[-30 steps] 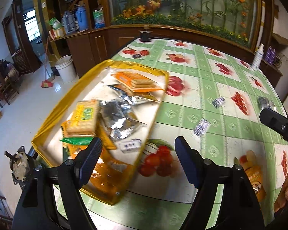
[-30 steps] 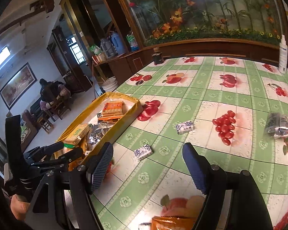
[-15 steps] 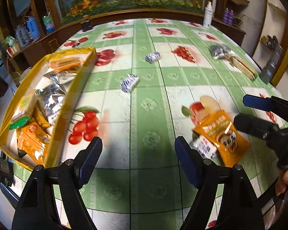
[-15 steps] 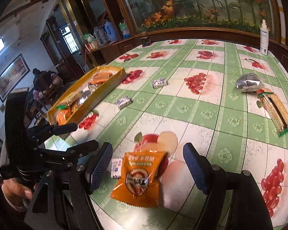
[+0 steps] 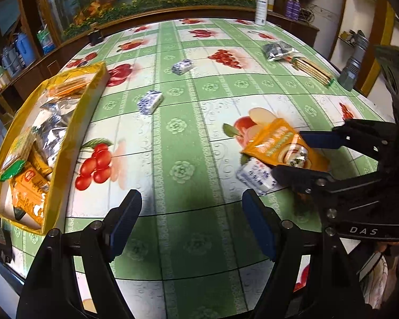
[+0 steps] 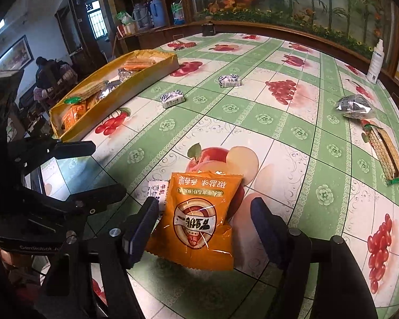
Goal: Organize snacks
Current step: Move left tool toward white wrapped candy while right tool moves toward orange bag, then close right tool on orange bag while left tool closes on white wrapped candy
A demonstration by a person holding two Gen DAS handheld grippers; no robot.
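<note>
Right gripper [image 6: 202, 222]: we see its jaws closing, one on each side of the orange snack packet [image 6: 199, 215]; the left pad sits at the packet's edge, the right pad shows a gap, so we log no grip yet.
Packet position: flat on the tabletop [image 6: 279, 127], directly ahead of the right gripper and between its fingers, over a printed apple.
Packet long axis: runs roughly along the gripper's pointing line, so the jaws close across the short width. We judge this a favourable alignment.
Neighbour: a small white wrapped candy [image 6: 157, 188] lies just beside the packet on its left, partly tucked under it, close to the left finger. We judge it could get pinched along with the packet.
Left gripper [image 5: 191, 226]: released, jaws wide, nothing between them; it hovers over bare tabletop.
Nearer hand: the right one clearly; in the left wrist view the packet [image 5: 276, 146] lies off to the right, beyond the left gripper's span.
Destination: yellow tray [image 6: 135, 90], well apart on the far left edge of the tabletop, already holding several snacks.
Other loose snacks: two more wrapped candies mid-table [image 6: 173, 99], a silver packet [image 6: 353, 106] and a cracker pack [image 6: 385, 154] far right.
</note>
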